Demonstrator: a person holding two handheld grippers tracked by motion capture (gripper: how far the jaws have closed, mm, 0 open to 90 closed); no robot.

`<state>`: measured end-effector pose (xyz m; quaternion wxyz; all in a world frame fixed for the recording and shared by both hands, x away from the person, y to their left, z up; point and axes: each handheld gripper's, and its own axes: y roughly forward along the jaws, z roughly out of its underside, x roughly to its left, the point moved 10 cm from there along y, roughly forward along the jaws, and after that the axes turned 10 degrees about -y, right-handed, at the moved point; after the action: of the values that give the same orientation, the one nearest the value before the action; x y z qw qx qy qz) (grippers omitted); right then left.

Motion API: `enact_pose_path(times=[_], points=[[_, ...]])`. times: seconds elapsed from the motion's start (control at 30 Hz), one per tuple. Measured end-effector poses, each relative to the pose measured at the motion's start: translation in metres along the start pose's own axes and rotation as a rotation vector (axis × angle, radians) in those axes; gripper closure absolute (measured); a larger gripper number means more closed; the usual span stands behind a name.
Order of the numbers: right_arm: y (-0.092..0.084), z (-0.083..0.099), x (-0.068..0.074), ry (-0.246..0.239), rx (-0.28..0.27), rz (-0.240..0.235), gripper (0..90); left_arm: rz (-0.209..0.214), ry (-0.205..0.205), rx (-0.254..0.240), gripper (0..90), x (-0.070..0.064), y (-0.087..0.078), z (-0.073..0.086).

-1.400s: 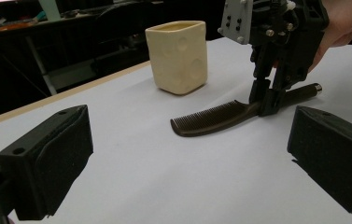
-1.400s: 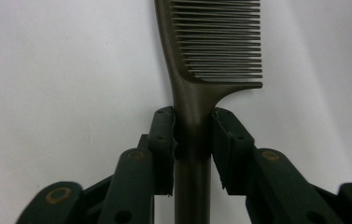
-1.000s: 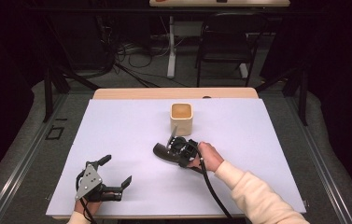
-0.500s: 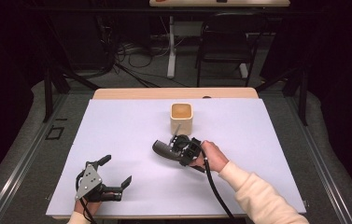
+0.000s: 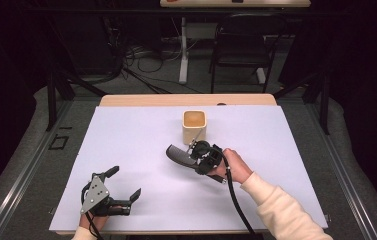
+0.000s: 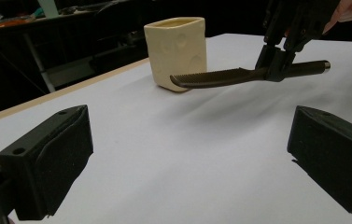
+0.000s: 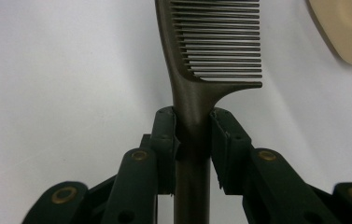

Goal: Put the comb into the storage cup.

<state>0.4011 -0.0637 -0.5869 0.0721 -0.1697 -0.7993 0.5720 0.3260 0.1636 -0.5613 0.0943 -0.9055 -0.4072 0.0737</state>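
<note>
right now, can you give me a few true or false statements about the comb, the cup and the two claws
1. The right claw is shut on the comb. True.
2. The comb lies flat on the table. False: in the left gripper view it is held in the air, above its own shadow.
3. The left claw holds the cream cup. False: its jaws stand wide open with nothing between them, near the table's front edge.
4. The comb is gripped at the handle, just below the teeth. True.
5. The comb is inside the cup. False: the cup stands upright on the table beside it, and the comb is outside it.
</note>
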Motion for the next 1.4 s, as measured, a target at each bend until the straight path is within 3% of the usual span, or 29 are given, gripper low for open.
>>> enact_pose_path(times=[0.4, 1.4], points=[[-0.018, 0.006, -0.002, 0.013, -0.071, 0.017, 72.2, -0.001, -0.002, 0.0, 0.3, 0.0, 0.001, 0.0], [-0.044, 0.02, -0.006, 0.054, -0.192, 0.05, 72.2, -0.005, 0.0, 0.002, 0.3, 0.001, 0.0, 0.001]])
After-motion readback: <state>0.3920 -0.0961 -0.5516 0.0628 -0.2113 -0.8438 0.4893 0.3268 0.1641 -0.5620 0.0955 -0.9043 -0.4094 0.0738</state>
